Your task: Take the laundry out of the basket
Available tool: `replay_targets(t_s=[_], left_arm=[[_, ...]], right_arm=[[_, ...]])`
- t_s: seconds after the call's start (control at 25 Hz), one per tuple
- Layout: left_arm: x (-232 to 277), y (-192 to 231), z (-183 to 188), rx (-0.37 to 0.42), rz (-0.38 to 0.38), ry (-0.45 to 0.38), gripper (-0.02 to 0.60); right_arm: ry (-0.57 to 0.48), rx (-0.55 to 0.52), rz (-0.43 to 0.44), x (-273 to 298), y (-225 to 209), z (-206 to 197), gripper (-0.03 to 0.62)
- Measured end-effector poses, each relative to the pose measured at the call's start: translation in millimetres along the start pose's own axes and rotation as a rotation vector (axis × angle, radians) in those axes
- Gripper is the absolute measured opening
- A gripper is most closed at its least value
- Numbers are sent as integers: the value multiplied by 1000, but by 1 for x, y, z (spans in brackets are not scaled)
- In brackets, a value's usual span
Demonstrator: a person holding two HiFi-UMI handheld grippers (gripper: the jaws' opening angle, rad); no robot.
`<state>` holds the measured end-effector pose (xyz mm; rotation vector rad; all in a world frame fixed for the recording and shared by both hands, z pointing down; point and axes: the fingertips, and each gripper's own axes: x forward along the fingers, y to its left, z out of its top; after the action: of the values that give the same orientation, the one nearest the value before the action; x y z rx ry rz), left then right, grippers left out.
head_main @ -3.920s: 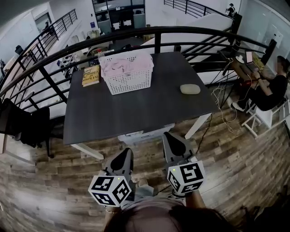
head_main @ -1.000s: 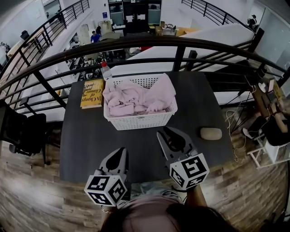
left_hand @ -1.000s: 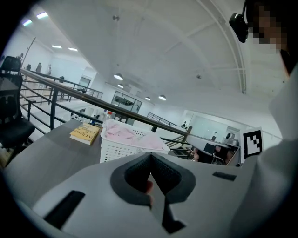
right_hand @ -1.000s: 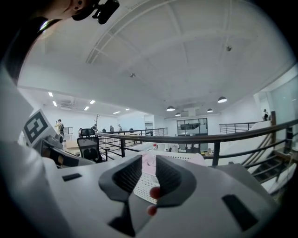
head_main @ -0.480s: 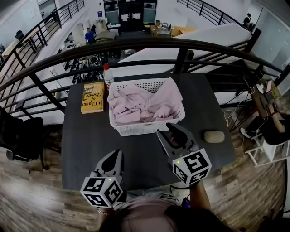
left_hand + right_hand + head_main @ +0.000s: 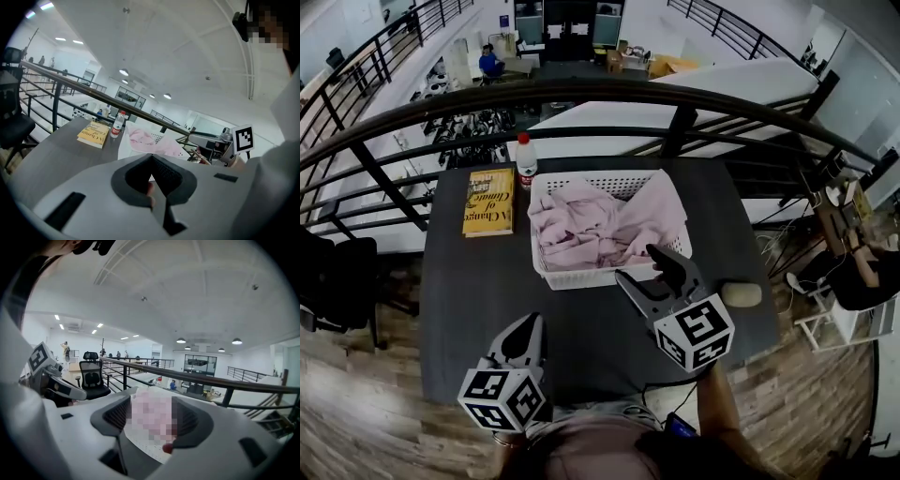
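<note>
Right gripper (image 6: 637, 264) has just spread its empty jaws near the white basket (image 6: 581, 277) of pink laundry (image 6: 600, 225), seemingly readying a grab, while left gripper (image 6: 528, 323) hangs back, jaws pressed together.

The worktop (image 6: 469, 281) is dark charcoal grey. On it the basket (image 6: 581, 277) is white, its walls a grid of small holes, and the laundry (image 6: 600, 230) in it is pale pink. At nine o'clock of the basket the book (image 6: 489, 201) has a yellow cover with dark lettering. At eleven o'clock the bottle (image 6: 525, 164) is clear with a red cap. At four o'clock lies a beige oval pad (image 6: 741, 293).

The left gripper (image 6: 528, 322) and right gripper (image 6: 639, 264) are light grey with black jaw pads, and each carries a white cube with black square markers. The right one's jaws have just been opening, with nothing between them.

The railing (image 6: 581, 94) is black, and the floor (image 6: 356, 403) is brown wood-grain planks.
</note>
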<state>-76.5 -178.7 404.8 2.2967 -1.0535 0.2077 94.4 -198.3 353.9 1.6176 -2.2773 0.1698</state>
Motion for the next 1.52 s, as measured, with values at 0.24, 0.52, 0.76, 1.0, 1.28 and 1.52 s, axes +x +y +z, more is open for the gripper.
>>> replay_targets(t_s=[0.24, 0.52, 0.76, 1.0, 1.28, 1.52], left_arm=[[9, 18, 0, -33, 4, 10, -3], [18, 43, -1, -80, 30, 16, -3], [23, 64, -4, -118, 64, 29, -3], [32, 80, -12, -152, 83, 53, -3], [43, 91, -19, -186, 98, 82, -3], [50, 105, -23, -214, 115, 96, -3]], right_arm=[[96, -49, 61, 36, -1, -7, 301], [195, -63, 129, 74, -7, -17, 336], [266, -62, 194, 104, -4, -30, 357], [372, -90, 262, 133, 3, -52, 378], [507, -155, 320, 164, 0, -78, 411], [628, -114, 390, 184, 1, -98, 430]])
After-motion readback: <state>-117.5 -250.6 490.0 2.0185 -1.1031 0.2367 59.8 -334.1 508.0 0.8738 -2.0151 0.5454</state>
